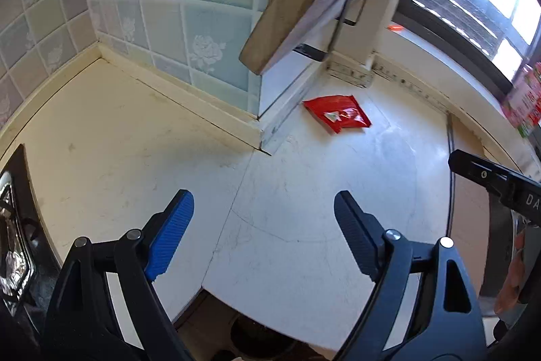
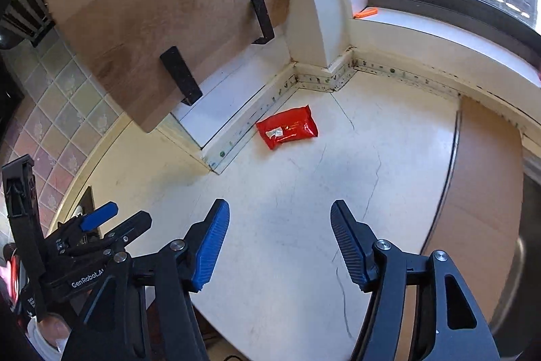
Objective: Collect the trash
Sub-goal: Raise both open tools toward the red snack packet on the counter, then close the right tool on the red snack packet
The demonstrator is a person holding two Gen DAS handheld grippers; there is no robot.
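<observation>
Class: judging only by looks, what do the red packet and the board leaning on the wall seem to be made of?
Red packet: likely glossy plastic film, since it shows shiny highlights, wrinkles and crimped ends. Leaning board: probably wood, matte, with brown grain and a thick pale edge; a laminate surface cannot be ruled out.

Both looking forward and down along spread tongs, close above the worktop (image 1: 304, 192); shared ahead: red wrapper (image 1: 336, 117) (image 2: 287, 130), window corner.
</observation>
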